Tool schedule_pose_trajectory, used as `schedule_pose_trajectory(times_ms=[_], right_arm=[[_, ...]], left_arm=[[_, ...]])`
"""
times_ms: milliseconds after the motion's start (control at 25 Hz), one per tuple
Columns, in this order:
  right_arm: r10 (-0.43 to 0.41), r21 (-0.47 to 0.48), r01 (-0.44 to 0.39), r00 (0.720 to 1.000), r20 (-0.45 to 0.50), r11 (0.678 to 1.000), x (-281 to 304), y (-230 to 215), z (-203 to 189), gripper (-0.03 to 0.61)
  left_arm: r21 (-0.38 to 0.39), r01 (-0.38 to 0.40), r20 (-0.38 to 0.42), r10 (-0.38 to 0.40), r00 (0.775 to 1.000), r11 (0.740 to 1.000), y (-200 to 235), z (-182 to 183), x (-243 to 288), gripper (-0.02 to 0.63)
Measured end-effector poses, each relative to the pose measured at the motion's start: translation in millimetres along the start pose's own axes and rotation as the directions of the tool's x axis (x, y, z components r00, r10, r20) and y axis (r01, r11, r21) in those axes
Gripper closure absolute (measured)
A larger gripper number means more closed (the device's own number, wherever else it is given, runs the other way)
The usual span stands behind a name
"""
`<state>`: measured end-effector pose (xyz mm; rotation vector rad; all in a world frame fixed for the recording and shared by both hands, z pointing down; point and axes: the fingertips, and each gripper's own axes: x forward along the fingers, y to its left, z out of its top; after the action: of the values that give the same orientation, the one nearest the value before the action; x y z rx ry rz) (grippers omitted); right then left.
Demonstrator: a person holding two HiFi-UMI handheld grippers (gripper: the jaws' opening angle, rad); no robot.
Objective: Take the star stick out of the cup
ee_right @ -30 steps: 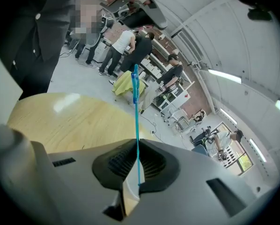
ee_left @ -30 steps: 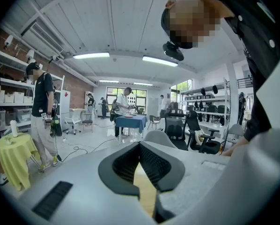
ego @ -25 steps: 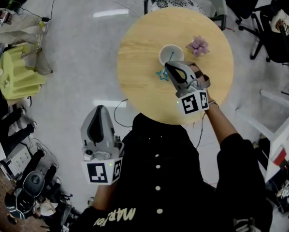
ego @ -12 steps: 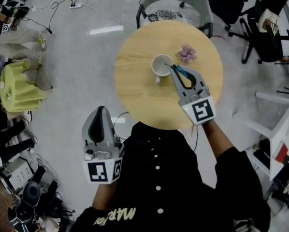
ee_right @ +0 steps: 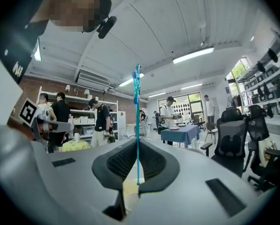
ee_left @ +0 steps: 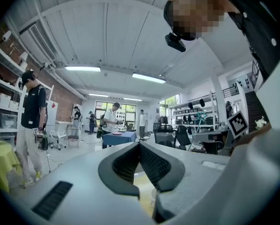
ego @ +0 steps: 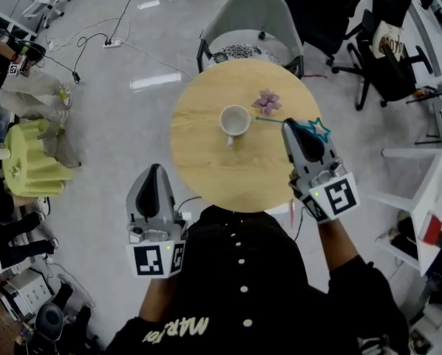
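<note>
My right gripper [ego: 290, 126] is shut on the thin blue star stick [ego: 274, 121] and holds it over the right side of the round wooden table [ego: 199, 161]. The star [ego: 318, 129] sticks out past the jaws to the right. The stick's free end points at the white cup [ego: 235, 120] and lies just right of its rim. In the right gripper view the stick [ee_right: 137, 125] stands upright between the pads, star [ee_right: 136, 86] on top. My left gripper [ego: 154, 171] hangs off the table's near left edge, shut and empty, its pads meeting [ee_left: 139, 146].
A small purple flower-shaped object [ego: 267, 100] lies on the table just behind and right of the cup. A grey chair [ego: 250, 21] stands behind the table, black office chairs [ego: 387, 58] at the back right. People stand further off in the room.
My right gripper has swung from left of the cup across to its right and toward me, drawing the star stick out of the cup. The left gripper has stayed put.
</note>
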<state>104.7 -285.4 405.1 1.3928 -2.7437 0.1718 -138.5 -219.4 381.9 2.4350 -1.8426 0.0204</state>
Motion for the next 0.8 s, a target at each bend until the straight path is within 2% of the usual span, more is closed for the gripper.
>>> schedule_pose_trajectory(times_ms=[200, 360, 800], right_arm=[[-0.063, 0.039, 0.06, 0.994, 0.09, 0.997, -39, -14, 38, 0.561], [-0.106, 0.03, 0.103, 0.986, 0.126, 0.994, -69, -17, 61, 0.561], [-0.236, 0.02, 0.237, 0.947, 0.218, 0.971, -137, -29, 101, 0.561]], left_arm=[[0.016, 0.017, 0.038, -0.018, 0.999, 1.0, -6, 20, 2, 0.617], [0.03, 0.024, 0.067, -0.026, 0.997, 0.999, -7, 34, 1, 0.617], [0.058, 0.039, 0.133, -0.047, 0.99, 0.998, -12, 64, -3, 0.617]])
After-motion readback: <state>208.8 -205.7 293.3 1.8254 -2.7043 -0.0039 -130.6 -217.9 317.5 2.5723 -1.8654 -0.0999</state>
